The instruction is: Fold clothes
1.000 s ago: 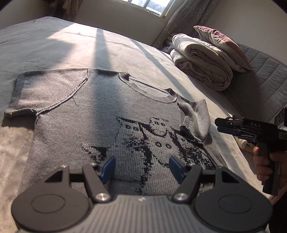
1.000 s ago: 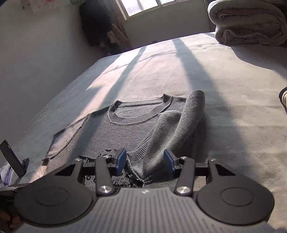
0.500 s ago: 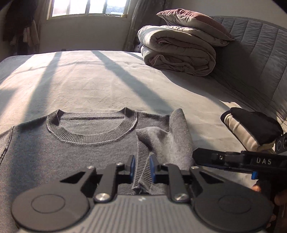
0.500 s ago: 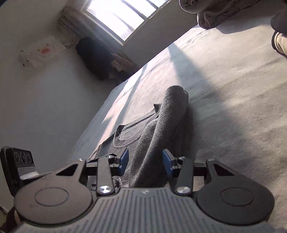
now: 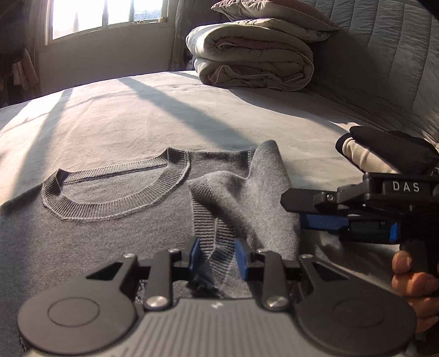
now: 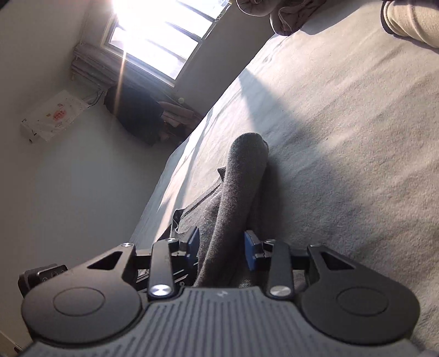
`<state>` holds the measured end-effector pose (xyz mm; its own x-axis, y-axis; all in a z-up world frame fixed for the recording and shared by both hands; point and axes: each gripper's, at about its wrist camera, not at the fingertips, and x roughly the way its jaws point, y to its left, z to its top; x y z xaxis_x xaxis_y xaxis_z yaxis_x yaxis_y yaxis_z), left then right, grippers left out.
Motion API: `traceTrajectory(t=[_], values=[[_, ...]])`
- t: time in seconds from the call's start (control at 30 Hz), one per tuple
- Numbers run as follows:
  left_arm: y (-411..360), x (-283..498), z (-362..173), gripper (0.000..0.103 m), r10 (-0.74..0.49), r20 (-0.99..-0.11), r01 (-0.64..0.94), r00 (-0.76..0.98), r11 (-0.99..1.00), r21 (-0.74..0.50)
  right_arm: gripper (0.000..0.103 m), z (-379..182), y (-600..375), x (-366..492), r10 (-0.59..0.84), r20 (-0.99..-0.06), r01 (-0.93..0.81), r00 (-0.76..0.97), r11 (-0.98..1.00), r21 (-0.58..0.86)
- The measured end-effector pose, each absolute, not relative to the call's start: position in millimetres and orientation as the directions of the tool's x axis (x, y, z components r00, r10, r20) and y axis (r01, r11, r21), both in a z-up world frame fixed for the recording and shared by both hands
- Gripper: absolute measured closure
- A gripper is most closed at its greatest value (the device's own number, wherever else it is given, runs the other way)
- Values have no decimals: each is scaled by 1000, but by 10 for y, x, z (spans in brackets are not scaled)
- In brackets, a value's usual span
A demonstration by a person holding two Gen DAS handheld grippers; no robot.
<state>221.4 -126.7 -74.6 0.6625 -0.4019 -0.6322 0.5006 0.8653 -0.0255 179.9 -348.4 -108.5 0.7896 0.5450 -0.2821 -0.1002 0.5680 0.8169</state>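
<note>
One grey sweater [image 5: 115, 219] lies flat on the bed [image 5: 192, 109], filling the lower left of the left wrist view, its one visible sleeve [image 5: 247, 197] flopped inward over the chest, likely the first fold.

The left gripper [image 5: 216, 255] has just let its fingers part slightly; they stand narrowly spread around the ribbed cuff [image 5: 211, 239], and whether they pinch it I cannot tell. The right gripper [image 6: 222, 247], seen also at right centre of the left view, has been closing its fingers around the sleeve's raised ridge, blue pads not plainly pressing.

Count: two grippers, one rolled duvet [image 5: 252, 55], one pillow [image 5: 271, 12] on top, one folded garment [image 5: 384, 153] at right.
</note>
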Motion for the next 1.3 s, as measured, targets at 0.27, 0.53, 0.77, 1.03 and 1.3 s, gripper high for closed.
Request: traceTrajectory(t=[0.27,0.53,0.77,1.03,1.3], values=[[-1188,2053,-689,102,-288,-607,350,740,937,-19,66,-1082,-3477,1831,544,-288,-108,788,582,806],[-826,2215,-637,68,-327,-642,290,693,942,-167,62,-1112,-3444,1876,544,-293,-117,786,597,793],[-806,2810,-746,54,-471,-604,370,644,882,-293,61,-1114,-3461,1876,537,-284,-117,794,594,796],[-816,3111,-973,75,-622,-529,358,577,775,-521,61,-1130,-3475,1839,527,-277,-116,803,595,795],[-636,2779,-767,99,-532,-457,238,713,796,-556,61,-1123,-3477,1807,508,-272,-113,817,604,789]])
